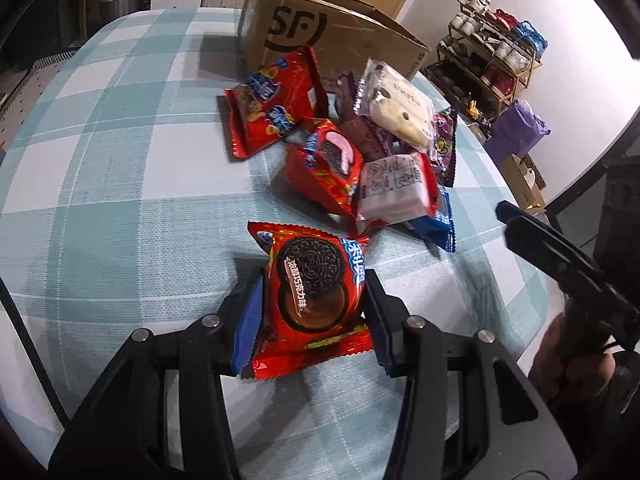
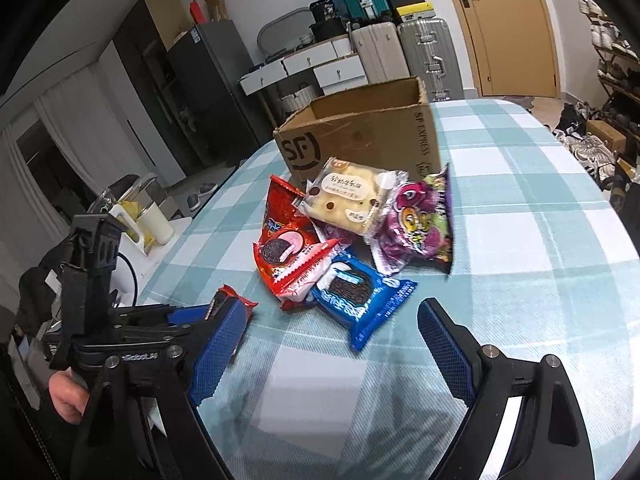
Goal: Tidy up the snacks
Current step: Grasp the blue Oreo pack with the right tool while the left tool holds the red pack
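My left tongs pinch a glossy red foil cookie packet above the teal-checked woven tablecloth, its long axis running away from me toward the crinkly snack pile and brown cardboard box. My right tongs stand spread, empty, near a blue cookie packet.

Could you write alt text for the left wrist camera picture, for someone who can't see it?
The left tongs grip a red Oreo packet above a checked tablecloth. Beyond it lies a pile of snack packets before an open cardboard box.
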